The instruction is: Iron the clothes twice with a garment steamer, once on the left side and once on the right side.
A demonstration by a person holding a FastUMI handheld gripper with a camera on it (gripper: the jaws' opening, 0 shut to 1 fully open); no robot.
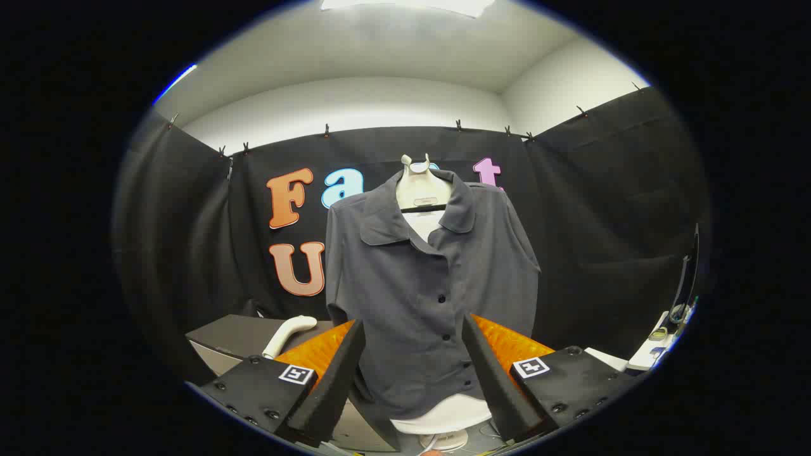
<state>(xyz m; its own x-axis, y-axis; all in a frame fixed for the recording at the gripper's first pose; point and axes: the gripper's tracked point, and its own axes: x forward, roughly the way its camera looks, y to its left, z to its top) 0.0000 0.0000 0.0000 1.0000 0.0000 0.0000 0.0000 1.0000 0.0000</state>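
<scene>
The gripper (pixel 413 373) is wide open and holds nothing; its two fingers stand well apart with clear space between them. Beyond the fingers, and framed by the gap between them, a dark grey button-up shirt (pixel 431 285) hangs on a pale dress form (pixel 421 183). The shirt is buttoned down the front, its collar lies open, and a white layer (pixel 423 223) shows at the neck. The form's white lower part (pixel 447 415) and round base (pixel 443 439) show under the hem, between the fingertips. To the left of the shirt, the white steamer (pixel 288 334) lies on a dark desk (pixel 231 335), near its edge closest to the shirt, just beyond the left finger. At the far right, some small items (pixel 662 342) sit on a white surface; they are too small to tell what they are.
</scene>
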